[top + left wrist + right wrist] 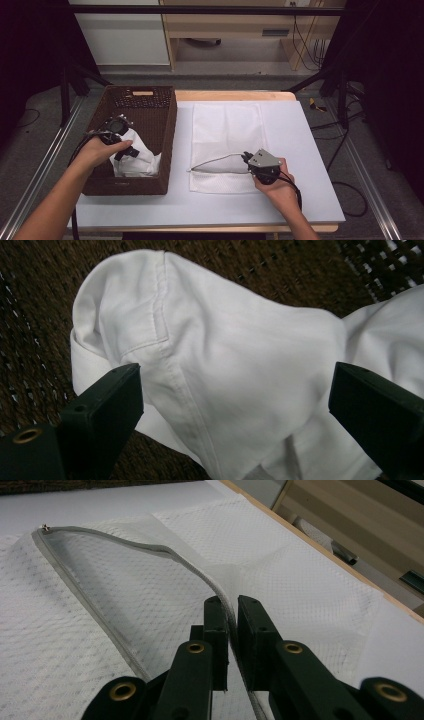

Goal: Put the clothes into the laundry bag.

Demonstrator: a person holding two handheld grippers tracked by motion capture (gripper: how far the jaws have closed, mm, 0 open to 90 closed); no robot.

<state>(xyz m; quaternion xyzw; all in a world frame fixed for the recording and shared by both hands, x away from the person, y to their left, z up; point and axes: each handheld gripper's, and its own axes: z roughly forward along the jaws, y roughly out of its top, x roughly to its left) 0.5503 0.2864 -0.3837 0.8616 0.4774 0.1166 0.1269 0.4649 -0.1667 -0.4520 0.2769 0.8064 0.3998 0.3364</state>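
White mesh laundry bag lies flat on the pale table top, just right of the brown wicker basket on the table's left side. Basket wall sits between my two hands; nothing else on the mat. My right gripper is at the bag's near edge, jaws pinched together on the grey zipper hem, holding that upper edge raised off the lower layer so the mouth gapes. My left gripper is down inside the basket over the white garment; jaws stand wide apart, one each side of the cloth, pads not pressing on it. Garment lies crumpled against the basket's near right wall, partly climbing it. Left gripper view gives the detail: a stitched seam and folded hem, woven basket floor behind. Right gripper view shows the hem running straight between my pads and the zipper end far left; high view shows just a thin raised line there.
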